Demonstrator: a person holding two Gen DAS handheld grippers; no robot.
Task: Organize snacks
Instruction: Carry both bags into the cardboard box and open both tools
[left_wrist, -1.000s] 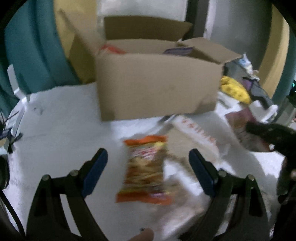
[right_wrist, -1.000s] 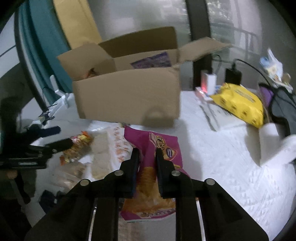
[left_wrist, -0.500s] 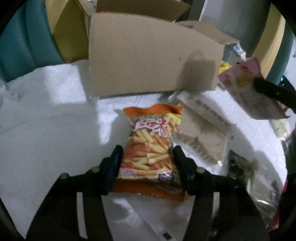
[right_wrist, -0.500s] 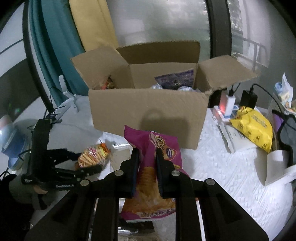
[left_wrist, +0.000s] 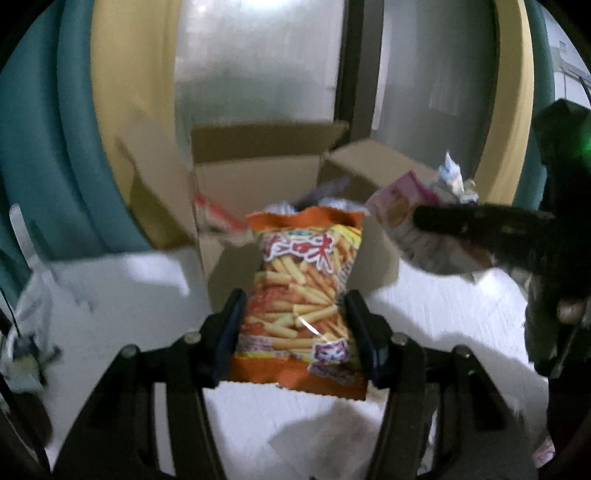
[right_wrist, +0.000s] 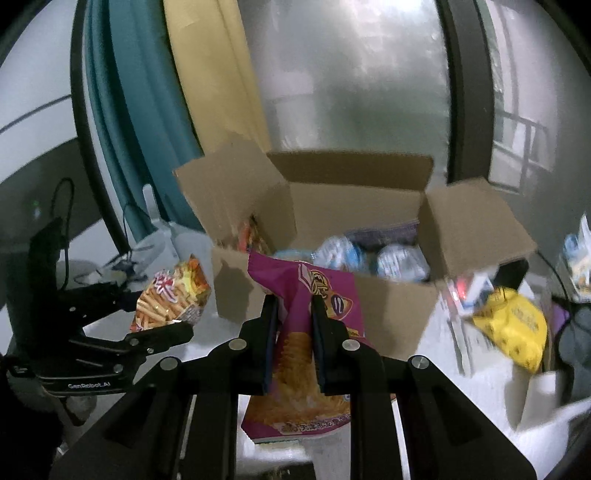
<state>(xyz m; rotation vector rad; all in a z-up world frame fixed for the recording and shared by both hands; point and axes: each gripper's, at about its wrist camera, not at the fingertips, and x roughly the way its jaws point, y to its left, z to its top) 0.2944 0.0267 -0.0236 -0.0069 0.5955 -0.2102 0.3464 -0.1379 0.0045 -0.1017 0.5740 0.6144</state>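
Cardboard box (right_wrist: 369, 306): wrapped snacks (right_wrist: 373, 256) inside | claws gripping bags

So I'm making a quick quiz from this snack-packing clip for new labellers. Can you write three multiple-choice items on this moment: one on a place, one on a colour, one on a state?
1. Where does the yellow snack bag lie?
A. inside the box
B. on the white tabletop to the right of the box
C. in the left gripper

2. What colour is the bag held by the right gripper?
A. magenta
B. green
C. blue

3. What state is the cardboard box in?
A. taped shut
B. flattened
C. open, with packets inside

Answers:
1 B, it rests on the tabletop right of the box, outside it.
2 A, the magenta bag is pinched between the right fingers; the left gripper grips the orange fries bag.
3 C, the flaps stand up and packets show inside.
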